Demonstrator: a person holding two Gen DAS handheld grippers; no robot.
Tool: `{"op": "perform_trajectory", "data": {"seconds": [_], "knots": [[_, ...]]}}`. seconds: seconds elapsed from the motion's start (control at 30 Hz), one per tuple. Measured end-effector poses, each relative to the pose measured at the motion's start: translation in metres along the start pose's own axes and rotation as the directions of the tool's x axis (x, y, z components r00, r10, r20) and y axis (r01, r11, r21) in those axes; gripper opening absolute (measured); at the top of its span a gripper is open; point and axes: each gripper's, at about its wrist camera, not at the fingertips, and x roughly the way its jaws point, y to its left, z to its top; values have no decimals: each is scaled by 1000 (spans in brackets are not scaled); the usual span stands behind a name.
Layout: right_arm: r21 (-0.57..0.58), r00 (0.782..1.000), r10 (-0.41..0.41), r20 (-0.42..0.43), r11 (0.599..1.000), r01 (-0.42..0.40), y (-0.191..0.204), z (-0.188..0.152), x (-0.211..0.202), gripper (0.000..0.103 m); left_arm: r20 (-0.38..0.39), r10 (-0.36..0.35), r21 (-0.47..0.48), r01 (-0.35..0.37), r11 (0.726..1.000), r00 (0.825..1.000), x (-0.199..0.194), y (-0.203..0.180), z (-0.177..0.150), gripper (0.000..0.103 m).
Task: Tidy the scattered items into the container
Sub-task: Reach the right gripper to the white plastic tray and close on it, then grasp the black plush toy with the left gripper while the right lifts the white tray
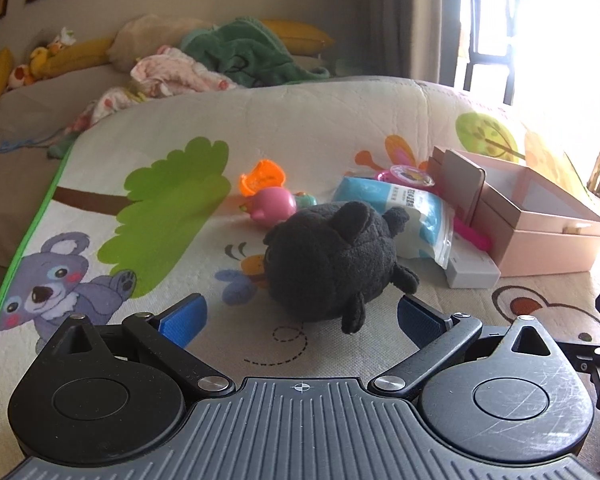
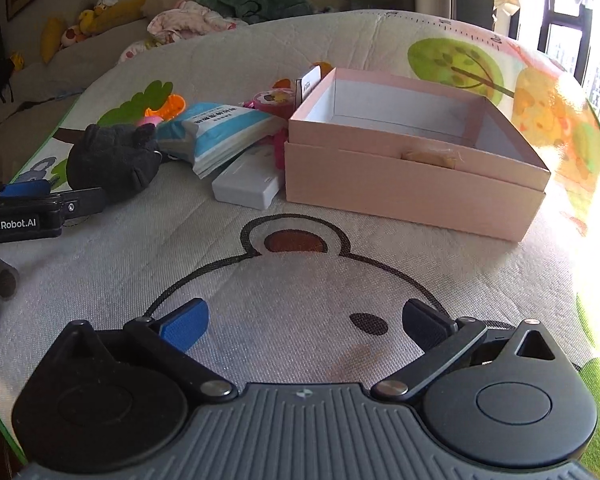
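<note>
A black plush toy (image 1: 332, 260) lies on the play mat, just ahead of my open left gripper (image 1: 300, 312), whose blue pads flank its near end without touching. Behind it lie a pink toy (image 1: 274, 204), an orange toy (image 1: 262, 176), a blue-white packet (image 1: 400, 212) and a white box (image 1: 472, 272). The open pink box (image 2: 412, 160) stands at the right. My right gripper (image 2: 304, 320) is open and empty over the mat, well short of the pink box. The plush (image 2: 112, 160) and the left gripper (image 2: 40, 196) show at the left of the right wrist view.
The cartoon play mat (image 2: 300, 260) covers the surface. A round pink toy (image 2: 274, 100) and a card (image 2: 310, 80) lie behind the packet (image 2: 224, 132). A sofa with clothes and cushions (image 1: 220, 60) stands behind. A bright window (image 1: 540, 20) is at the right.
</note>
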Motion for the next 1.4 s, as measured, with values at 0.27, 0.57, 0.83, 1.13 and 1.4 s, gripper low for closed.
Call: {"op": "perform_trajectory", "data": {"seconds": [0.27, 0.57, 0.83, 1.13, 1.4], "knots": [[-123, 996, -40, 82, 991, 49, 56, 39, 38, 60, 51, 3, -249, 10, 969, 999, -8, 35, -6, 103], [-55, 996, -83, 33, 995, 84, 62, 50, 69, 52, 63, -34, -293, 51, 955, 997, -7, 42, -9, 103], [-165, 998, 63, -9, 984, -64, 43, 21, 10, 51, 60, -34, -281, 49, 958, 998, -7, 39, -9, 103], [-269, 980, -195, 32, 943, 196, -22, -32, -34, 65, 45, -3, -180, 11, 984, 999, -7, 22, -6, 103], [141, 986, -158, 47, 979, 150, -88, -34, -44, 102, 20, 30, -26, -29, 999, 999, -5, -1, -2, 103]]}}
